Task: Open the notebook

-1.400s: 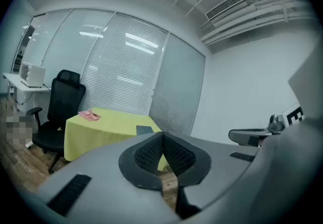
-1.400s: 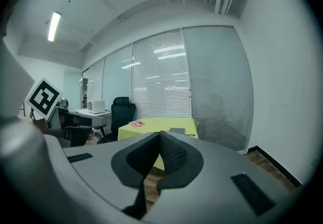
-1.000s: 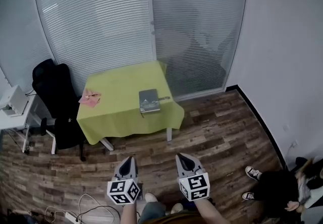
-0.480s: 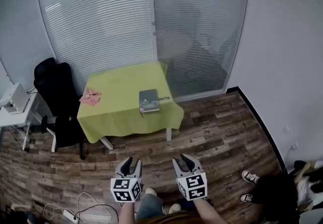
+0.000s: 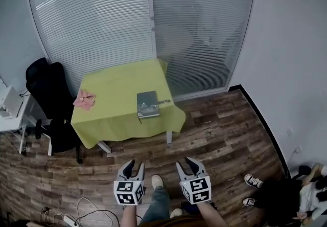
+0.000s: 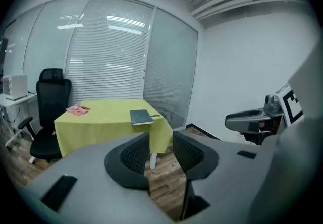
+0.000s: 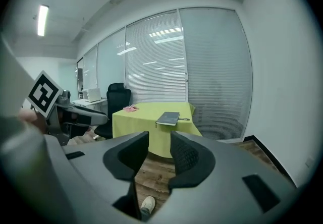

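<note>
Your left gripper (image 5: 135, 165) and right gripper (image 5: 186, 163) sit side by side at the bottom centre of the head view, above the wooden floor (image 5: 219, 134). Both have just been opening, and each pair of jaws stands apart with nothing between them.

The notebook (image 5: 147, 104) lies closed and flat on the green-covered table (image 5: 112, 83) in the middle of the frame. It is near the table's right edge, well apart from both grippers. 1 pink cloth (image 5: 84, 100) lies at the table's left edge, and 1 black chair (image 5: 46, 88) stands just beside that edge.
</note>
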`<state>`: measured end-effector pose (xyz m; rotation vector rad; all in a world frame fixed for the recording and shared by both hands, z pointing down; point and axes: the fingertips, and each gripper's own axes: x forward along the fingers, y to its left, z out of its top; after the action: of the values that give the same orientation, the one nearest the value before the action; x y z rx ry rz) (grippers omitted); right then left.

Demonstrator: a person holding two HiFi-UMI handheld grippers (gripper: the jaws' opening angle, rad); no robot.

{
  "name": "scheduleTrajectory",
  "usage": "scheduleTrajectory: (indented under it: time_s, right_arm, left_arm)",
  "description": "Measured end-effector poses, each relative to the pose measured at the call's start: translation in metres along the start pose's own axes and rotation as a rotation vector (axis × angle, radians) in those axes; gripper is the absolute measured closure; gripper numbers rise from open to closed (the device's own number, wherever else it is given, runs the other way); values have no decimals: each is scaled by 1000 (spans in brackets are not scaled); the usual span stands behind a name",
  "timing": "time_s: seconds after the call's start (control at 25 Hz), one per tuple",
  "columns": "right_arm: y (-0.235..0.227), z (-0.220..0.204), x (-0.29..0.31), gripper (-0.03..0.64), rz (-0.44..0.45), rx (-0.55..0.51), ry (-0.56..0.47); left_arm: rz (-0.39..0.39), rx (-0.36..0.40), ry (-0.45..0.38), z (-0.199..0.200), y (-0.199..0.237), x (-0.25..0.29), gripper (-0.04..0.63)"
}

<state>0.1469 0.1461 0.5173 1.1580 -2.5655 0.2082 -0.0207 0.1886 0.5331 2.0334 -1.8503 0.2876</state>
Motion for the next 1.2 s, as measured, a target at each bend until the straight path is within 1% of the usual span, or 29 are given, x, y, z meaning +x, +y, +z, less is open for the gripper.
scheduleTrajectory:
  time_s: [0.16,0.32,0.44,0.68,0.92,1.04,1.2]
  right_arm:
    - [-22,2,52,469,-12,6,31]
    - [-45,16,115,468,-26,13,49]
    - [-58,24,154,463,-38,28,54]
    - [-72,24,226,442,-58,33,118]
    - [-80,23,261,431,-75,8,163]
    - [-78,22,268,425,-73,3,184]
    - [-81,25,271,425,-81,11,186]
  left_arm:
    - [-24,5,35,7,20,57,453]
    - [-49,35,79,23,46,119,453]
    - [-82,59,105,33,61,161,453]
    - [-151,100,153,50,94,234,447]
    - [-194,231,205,46,114,279,435]
    - [-208,248,215,46,118,287,433]
    - [-225,282,236,44,117,296,430]
